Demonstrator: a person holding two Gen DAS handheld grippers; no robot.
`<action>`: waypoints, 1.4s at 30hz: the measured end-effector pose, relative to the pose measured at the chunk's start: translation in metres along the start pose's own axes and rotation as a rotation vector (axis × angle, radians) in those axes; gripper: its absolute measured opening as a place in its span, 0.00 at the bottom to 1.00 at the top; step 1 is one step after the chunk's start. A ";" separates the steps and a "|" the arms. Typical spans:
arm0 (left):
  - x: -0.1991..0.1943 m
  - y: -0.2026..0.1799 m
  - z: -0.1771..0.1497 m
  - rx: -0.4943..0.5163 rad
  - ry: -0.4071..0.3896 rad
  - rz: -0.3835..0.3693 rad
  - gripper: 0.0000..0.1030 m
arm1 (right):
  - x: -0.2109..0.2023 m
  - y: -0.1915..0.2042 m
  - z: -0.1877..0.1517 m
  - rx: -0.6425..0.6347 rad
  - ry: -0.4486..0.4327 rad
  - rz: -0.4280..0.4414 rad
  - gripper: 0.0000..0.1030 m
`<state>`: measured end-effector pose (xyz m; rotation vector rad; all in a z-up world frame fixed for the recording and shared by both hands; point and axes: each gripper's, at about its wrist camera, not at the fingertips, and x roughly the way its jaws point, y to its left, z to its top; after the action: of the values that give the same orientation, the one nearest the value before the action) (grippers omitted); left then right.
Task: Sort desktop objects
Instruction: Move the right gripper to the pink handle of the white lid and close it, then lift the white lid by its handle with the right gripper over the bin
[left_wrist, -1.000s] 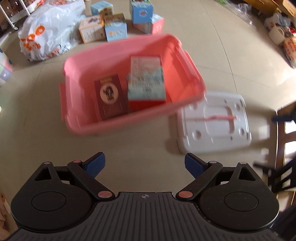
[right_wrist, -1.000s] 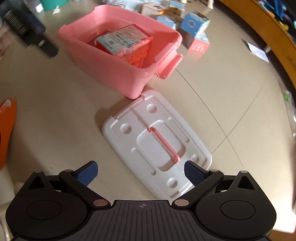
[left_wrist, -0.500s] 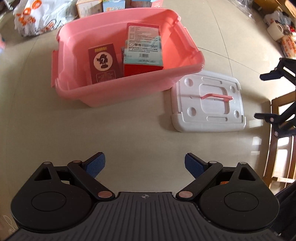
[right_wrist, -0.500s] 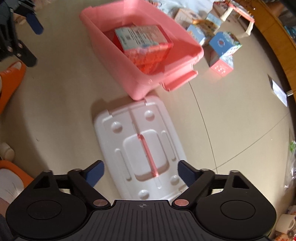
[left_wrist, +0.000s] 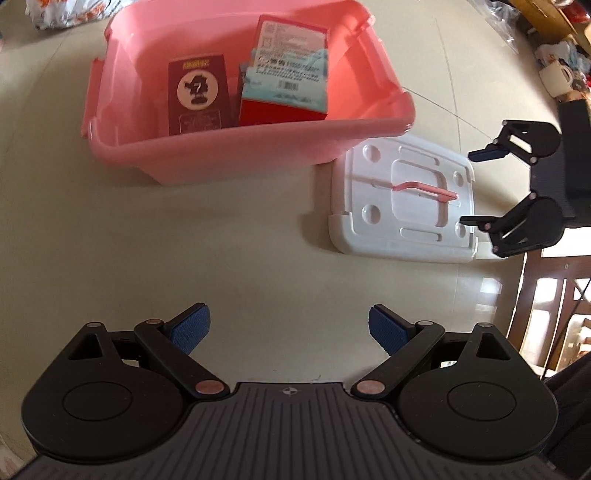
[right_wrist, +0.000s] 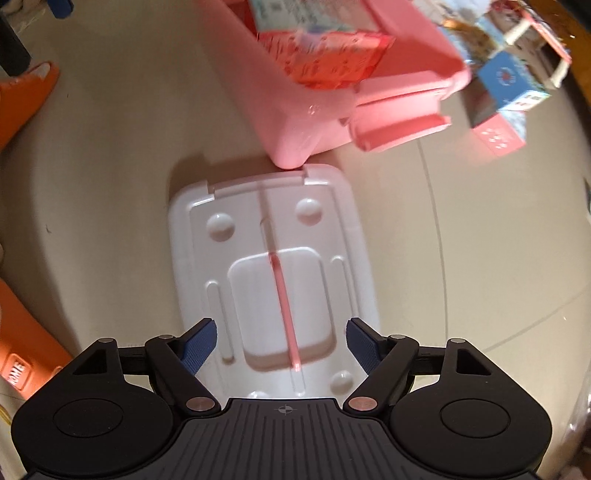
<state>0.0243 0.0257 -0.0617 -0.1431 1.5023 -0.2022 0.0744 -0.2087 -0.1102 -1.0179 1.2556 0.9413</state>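
Bare floor (left_wrist: 207, 236) before pink bin (left_wrist: 236, 155).

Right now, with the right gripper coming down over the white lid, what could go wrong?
The right gripper is open over the white lid, straddling its thin pink handle; closing off-centre could miss it. The lid's far edge sits at the pink bin, so lifting may nudge the bin. Boxes still lie outside, so closing now might be premature.

- Beige tiled floor (left_wrist: 155, 236): fills the middle of both views, with thin grout lines.
- White mug (left_wrist: 554, 76): upper right of the left wrist view, among blurred clutter.
- Wooden chair frame (left_wrist: 535, 302): right edge of the same view.
- Printed plastic bag (left_wrist: 70, 13): upper left corner, partly cut off.
- Orange objects (right_wrist: 26, 321): left edge of the right wrist view; identity unclear.
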 end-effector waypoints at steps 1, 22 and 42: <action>0.002 0.001 0.002 -0.013 0.005 -0.002 0.92 | 0.006 -0.001 0.003 -0.007 0.006 0.003 0.70; 0.019 0.017 0.008 -0.117 0.066 -0.040 0.92 | 0.083 0.000 0.016 -0.082 0.149 0.108 0.39; 0.022 0.016 0.011 -0.102 0.063 0.018 0.92 | 0.102 0.003 0.005 -0.111 0.156 0.082 0.09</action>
<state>0.0376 0.0360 -0.0862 -0.2067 1.5765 -0.1163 0.0823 -0.2020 -0.2120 -1.1515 1.3959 1.0197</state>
